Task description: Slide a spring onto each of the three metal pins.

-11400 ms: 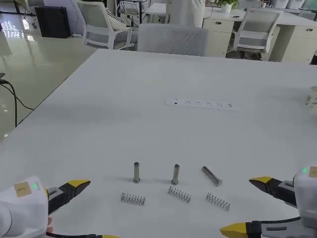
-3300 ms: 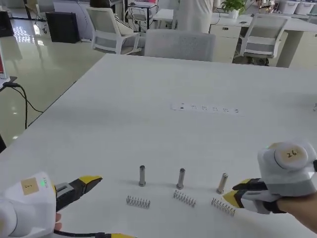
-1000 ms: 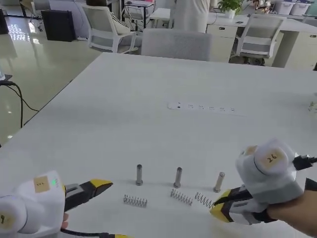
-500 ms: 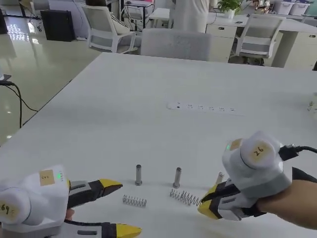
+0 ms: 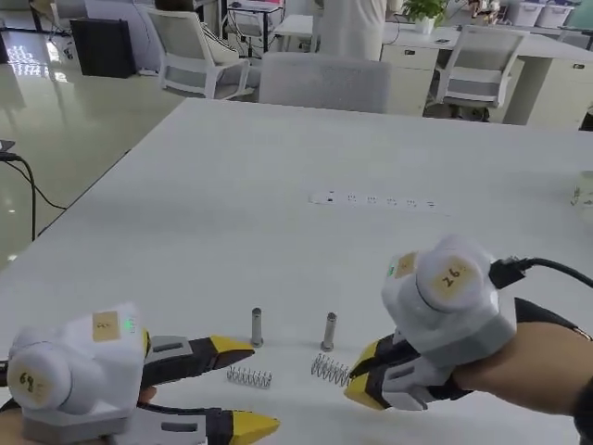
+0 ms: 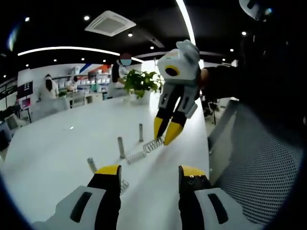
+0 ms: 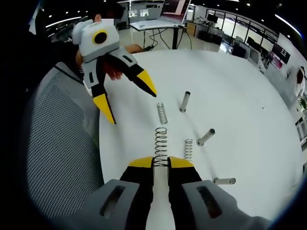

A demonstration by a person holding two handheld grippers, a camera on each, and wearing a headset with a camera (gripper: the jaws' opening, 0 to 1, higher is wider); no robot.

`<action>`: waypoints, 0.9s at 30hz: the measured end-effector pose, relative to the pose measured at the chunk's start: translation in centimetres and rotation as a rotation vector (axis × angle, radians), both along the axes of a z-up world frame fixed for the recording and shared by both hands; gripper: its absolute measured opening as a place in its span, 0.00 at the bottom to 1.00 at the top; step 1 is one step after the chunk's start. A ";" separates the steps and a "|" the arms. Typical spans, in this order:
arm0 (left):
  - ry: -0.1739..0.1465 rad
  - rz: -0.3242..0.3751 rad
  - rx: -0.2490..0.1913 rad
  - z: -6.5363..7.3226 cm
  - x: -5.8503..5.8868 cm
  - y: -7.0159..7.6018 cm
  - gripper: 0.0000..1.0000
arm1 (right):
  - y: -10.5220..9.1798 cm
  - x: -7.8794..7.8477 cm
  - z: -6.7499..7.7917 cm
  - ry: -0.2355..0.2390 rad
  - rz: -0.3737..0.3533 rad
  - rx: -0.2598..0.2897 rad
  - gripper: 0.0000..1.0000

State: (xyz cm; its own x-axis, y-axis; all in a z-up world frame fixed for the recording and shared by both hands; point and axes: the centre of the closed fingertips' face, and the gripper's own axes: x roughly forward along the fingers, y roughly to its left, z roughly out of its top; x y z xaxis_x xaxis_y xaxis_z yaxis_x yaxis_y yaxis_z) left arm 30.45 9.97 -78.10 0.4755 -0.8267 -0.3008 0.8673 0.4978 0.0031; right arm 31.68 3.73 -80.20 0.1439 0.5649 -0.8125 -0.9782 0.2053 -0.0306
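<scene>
White tabletop: right gripper pinches one coiled steel spring, left gripper spread; ahead, three grey metal pins stand bare.

White table, silver pins, silver coiled springs, black fingers tipped yellow, grey mesh chair.

On the table, the left pin stands left of the middle pin. The left spring lies before-left of it, the near spring just before it in the right tool, and the power strip well behind.
</scene>
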 end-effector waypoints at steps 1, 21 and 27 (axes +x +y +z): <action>0.001 -0.002 -0.004 0.0 0.0 -0.1 0.41 | 0.1 -0.1 0.0 -0.001 0.004 0.000 0.08; 0.017 -0.039 0.030 -0.6 -0.6 -0.8 0.27 | 2.2 -1.6 0.3 0.000 0.120 -0.024 0.08; 0.014 -0.055 0.036 -0.5 -0.7 -1.0 0.21 | 2.7 -2.0 0.4 -0.005 0.163 -0.035 0.08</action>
